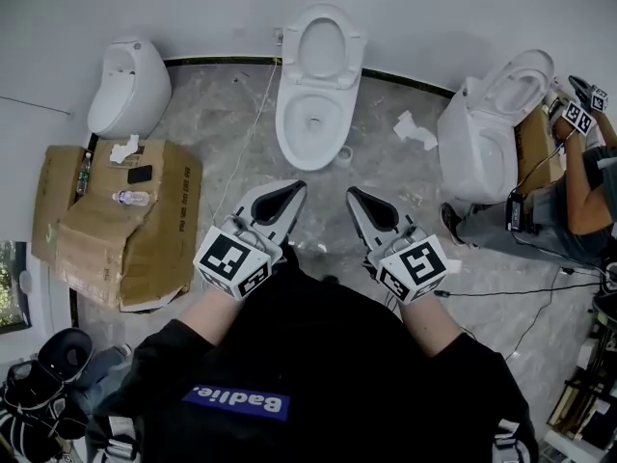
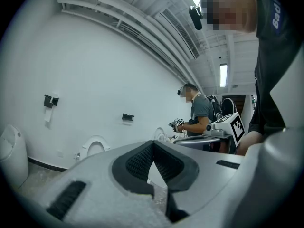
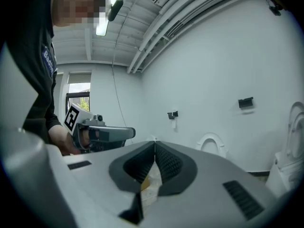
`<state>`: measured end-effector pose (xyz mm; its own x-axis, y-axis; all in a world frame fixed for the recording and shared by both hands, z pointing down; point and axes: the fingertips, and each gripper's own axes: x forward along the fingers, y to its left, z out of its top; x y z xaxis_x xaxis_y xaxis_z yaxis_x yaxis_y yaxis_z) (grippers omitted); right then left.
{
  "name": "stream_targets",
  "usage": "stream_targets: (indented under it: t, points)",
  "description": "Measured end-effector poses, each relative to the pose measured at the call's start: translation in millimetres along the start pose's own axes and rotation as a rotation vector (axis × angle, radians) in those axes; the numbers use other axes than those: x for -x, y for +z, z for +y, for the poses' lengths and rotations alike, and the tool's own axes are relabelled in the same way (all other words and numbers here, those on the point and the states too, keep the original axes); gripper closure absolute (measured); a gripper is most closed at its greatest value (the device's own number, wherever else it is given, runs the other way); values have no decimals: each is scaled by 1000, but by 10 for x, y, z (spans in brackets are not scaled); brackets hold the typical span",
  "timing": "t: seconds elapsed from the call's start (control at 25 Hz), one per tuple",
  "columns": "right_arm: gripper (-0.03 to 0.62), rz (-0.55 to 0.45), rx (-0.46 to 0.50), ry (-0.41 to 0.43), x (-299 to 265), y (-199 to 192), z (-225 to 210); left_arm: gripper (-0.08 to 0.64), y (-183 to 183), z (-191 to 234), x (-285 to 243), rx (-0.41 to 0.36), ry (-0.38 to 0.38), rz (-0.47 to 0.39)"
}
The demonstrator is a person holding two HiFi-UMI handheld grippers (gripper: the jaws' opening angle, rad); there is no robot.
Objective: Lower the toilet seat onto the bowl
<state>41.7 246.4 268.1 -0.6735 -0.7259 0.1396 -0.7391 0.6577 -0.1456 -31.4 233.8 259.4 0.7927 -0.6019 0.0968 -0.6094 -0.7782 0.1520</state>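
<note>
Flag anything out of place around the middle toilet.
Loose crumpled white paper lies on the floor right of the middle toilet, and a thin cable trails across the floor to its left. Nothing looks spilled or broken.

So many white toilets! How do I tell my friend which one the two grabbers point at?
Along the white back wall, three white fixtures stand on the marble floor. Pick the middle toilet, straight ahead of the left gripper and right gripper. The rounded fixture to its left sits by cardboard and the right toilet has a person beside it; this one stands alone.
</note>
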Motion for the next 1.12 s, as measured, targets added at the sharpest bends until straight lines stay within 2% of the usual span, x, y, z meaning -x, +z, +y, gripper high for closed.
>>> stream_targets:
  t: [0.28, 0.6, 0.76, 1.12]
  points:
    - [565, 21, -6, -64, -707, 127, -386, 543, 165, 724, -377, -41, -73, 18]
    - [565, 32, 9, -130, -1426, 368, -687, 543, 409, 1463, -677, -40, -156, 12]
    - [565, 22, 7, -154, -1656, 469, -854, 543, 482, 1705, -831, -32, -174, 5]
    - [565, 10, 8, -101, -1956, 533, -1353, 543, 455, 1982, -1353, -16, -142, 30]
